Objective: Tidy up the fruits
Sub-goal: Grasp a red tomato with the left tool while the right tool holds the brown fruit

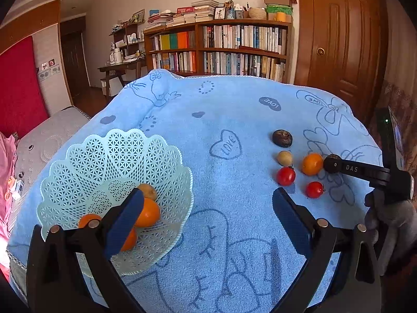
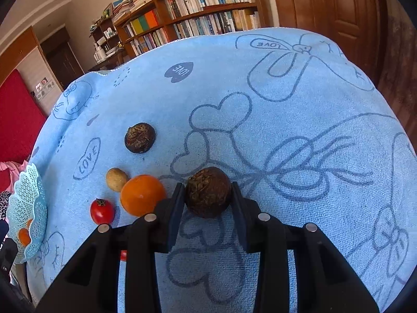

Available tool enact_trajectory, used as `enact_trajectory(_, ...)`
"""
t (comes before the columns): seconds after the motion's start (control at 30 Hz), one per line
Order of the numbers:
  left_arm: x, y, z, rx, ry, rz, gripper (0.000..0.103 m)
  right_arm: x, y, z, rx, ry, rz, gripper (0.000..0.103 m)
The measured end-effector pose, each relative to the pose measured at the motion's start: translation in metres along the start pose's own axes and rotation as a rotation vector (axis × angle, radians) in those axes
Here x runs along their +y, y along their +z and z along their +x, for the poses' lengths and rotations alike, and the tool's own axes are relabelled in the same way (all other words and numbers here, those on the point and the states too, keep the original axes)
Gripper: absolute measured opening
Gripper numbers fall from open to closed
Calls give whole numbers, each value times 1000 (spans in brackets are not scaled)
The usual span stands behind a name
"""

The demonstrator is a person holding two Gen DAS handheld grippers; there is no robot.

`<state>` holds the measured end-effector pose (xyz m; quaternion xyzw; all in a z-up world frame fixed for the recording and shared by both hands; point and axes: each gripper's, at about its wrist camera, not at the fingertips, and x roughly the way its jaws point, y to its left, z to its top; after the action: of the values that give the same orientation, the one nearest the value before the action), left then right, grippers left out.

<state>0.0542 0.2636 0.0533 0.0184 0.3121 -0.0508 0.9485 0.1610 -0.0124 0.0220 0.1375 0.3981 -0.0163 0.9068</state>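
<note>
A pale green lattice basket [image 1: 117, 140] stands on the left of the blue towel [image 1: 234, 109]. It holds oranges [image 1: 148, 212] and a small tan fruit [image 1: 148, 191]. My left gripper [image 1: 208, 208] is open and holds nothing, with its left finger over the basket's near side. To the right lie a dark brown fruit [image 2: 140, 137], a tan fruit [image 2: 116, 179], an orange [image 2: 142, 195] and two cherry tomatoes [image 1: 286, 175] [image 1: 314, 189]. My right gripper [image 2: 207, 193] is shut on a second dark brown fruit [image 2: 208, 182], right beside the orange.
The towel covers a raised surface whose edges fall away on all sides. A gloved hand [image 1: 391, 224] holds the right gripper's handle. A bed with pink bedding [image 1: 7, 177] lies left. A bookshelf [image 1: 221, 47] and a wooden door [image 1: 338, 39] stand behind.
</note>
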Motion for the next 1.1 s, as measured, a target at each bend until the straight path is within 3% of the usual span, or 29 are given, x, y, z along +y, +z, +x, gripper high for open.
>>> enact_trajectory(0.4,-50,3,16,50,-111,89,100,-12,-14,-46,-85,-32,-22,36)
enact_trajectory(0.63,-89,3,43,126,-210,164,100,-27,-24,-38,-66,-31,29,36)
enact_trajectory(0.7,-99,2,51,141,-227,190,97,-27,-26,-35,-61,-25,31,36)
enact_trajectory(0.77,-105,1,61,177,-251,189,82,-28,-26,-37,-71,-19,35,36)
enact_trajectory(0.87,-110,1,77,232,-296,163,69,-28,-28,-39,-82,-19,34,36)
enact_trajectory(1.1,-122,1,90,269,-364,147,58,-29,-28,-39,-83,-13,38,36)
